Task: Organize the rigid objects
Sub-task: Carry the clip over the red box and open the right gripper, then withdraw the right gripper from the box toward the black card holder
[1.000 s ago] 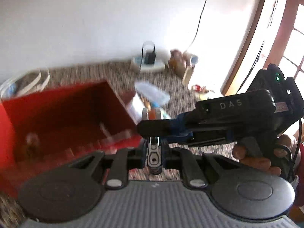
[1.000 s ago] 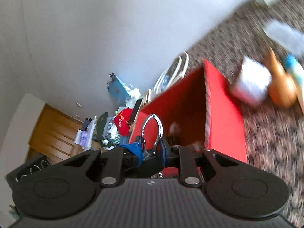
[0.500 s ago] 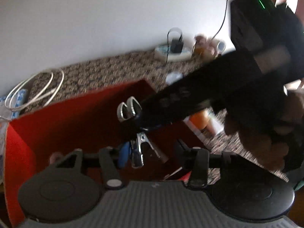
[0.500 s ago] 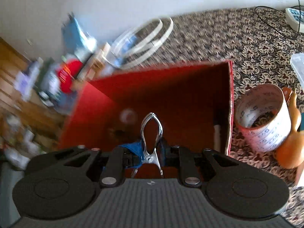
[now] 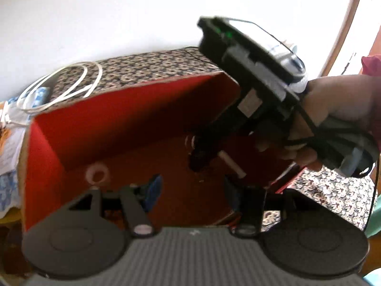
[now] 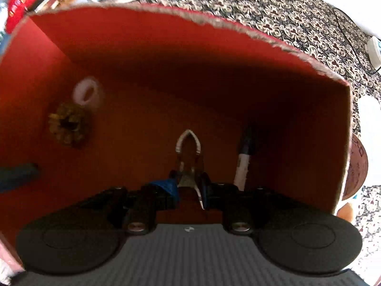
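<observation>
A red cardboard box (image 5: 119, 109) stands open on a patterned cloth. My right gripper (image 6: 188, 186) points straight down inside the box (image 6: 166, 47) and is shut on a metal spring clip (image 6: 188, 143), which hangs above the box floor. The left wrist view shows that right gripper (image 5: 197, 152) in a person's hand (image 5: 338, 104). My left gripper (image 5: 192, 190) hovers at the box's near side; its jaws are opening with nothing between them. On the box floor lie a white ring (image 6: 85, 91), a golden frilly piece (image 6: 69, 126) and a white marker with a dark cap (image 6: 243, 162).
A white cable coil (image 5: 59, 83) lies on the patterned cloth (image 5: 142, 66) behind the box. A patterned cup (image 6: 357, 166) stands just outside the box's right wall, and a power strip (image 6: 373, 50) lies further off. A dark bluish bar (image 6: 19, 174) pokes in at the left edge.
My left gripper let go of the clip and opened, leaving it in the right gripper. The right gripper turned downward and sank with the clip into the red box.
</observation>
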{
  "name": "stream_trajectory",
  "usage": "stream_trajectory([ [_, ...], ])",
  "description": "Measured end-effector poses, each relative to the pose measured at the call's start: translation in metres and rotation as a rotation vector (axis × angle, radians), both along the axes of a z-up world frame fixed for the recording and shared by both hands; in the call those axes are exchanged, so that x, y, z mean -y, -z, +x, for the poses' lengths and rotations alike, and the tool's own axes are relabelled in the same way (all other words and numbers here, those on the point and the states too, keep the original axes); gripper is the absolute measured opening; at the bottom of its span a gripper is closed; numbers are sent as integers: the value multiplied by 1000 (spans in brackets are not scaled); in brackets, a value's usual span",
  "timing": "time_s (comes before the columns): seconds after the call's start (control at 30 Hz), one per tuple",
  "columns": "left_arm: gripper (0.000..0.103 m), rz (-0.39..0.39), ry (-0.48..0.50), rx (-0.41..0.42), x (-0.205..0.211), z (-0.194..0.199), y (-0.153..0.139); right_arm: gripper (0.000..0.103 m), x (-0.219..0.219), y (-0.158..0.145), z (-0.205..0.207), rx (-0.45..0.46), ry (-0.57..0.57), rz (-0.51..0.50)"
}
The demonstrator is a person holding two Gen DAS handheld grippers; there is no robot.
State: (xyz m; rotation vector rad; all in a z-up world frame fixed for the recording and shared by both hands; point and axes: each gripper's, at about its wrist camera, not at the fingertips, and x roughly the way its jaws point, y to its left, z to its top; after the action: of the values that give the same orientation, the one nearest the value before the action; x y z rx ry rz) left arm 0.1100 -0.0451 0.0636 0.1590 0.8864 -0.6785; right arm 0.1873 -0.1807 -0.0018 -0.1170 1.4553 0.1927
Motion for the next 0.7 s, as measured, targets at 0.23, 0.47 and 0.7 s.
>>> stream_trajectory([
  [0.23, 58, 35, -70, 40, -22, 6, -2, 4, 8, -12, 2, 107, 88, 14],
  [0.47, 60, 52, -124, 85, -30, 2, -7, 5, 23, -6, 0, 44, 222, 332],
  [0.7, 60, 92, -151, 77, -23, 7, -5, 5, 18, 5, 10, 35, 302, 205],
])
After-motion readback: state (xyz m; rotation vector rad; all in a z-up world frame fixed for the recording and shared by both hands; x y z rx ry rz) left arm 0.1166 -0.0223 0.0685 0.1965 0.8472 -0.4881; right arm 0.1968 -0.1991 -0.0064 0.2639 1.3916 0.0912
